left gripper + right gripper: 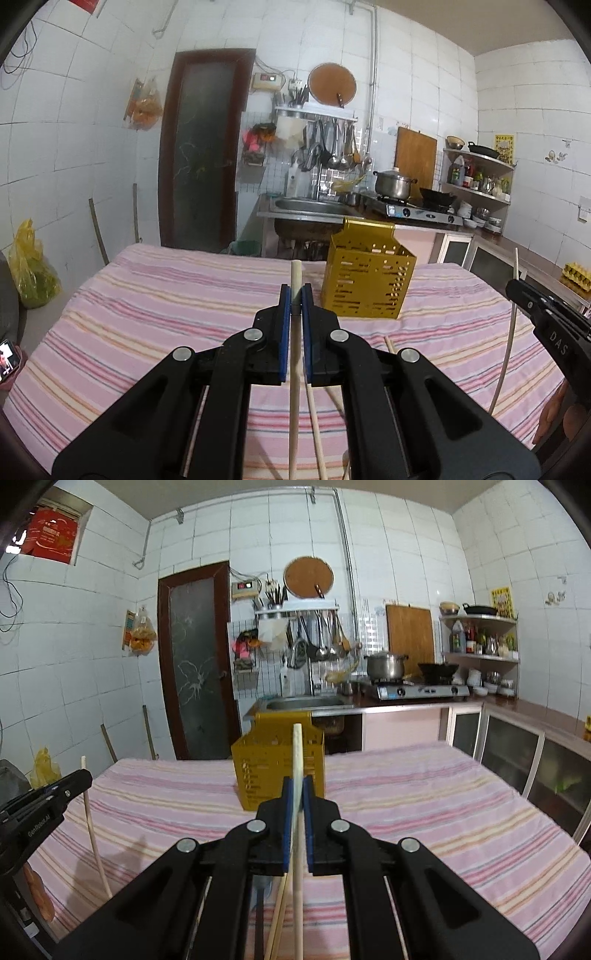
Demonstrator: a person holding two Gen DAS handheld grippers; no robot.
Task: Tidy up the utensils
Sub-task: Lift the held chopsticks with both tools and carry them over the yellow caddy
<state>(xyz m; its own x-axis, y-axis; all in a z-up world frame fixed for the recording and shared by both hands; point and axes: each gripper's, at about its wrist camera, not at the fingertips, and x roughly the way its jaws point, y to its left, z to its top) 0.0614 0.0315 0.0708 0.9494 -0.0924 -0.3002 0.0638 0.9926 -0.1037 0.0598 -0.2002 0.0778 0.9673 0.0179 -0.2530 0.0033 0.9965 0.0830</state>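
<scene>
On the left side of the table (147, 295), which is covered in a pink striped cloth, my left claw (296, 295) is pressed together on a pale wooden chopstick (295, 273); its blunt end sticks up above the blue pads (283, 325) and the rest runs down between the black arms toward me. Just right of that stick, more loose chopsticks (314, 417) lie on the cloth below the claw. Further right and beyond my fingertips stands the gold utensil holder (365, 280), upright on the cloth, slotted on its faces, well apart from the left claw. Right of it, my right claw (297, 794) is pinching a second chopstick (297, 746), whose top rises in front of the holder in the right wrist view. From the left wrist view that right claw shows at the far right edge, its stick standing up and bowed by the lens. Behind the table a sink, a gas stove with a steel pot (393, 182) and hanging ladles line the tiled wall.
</scene>
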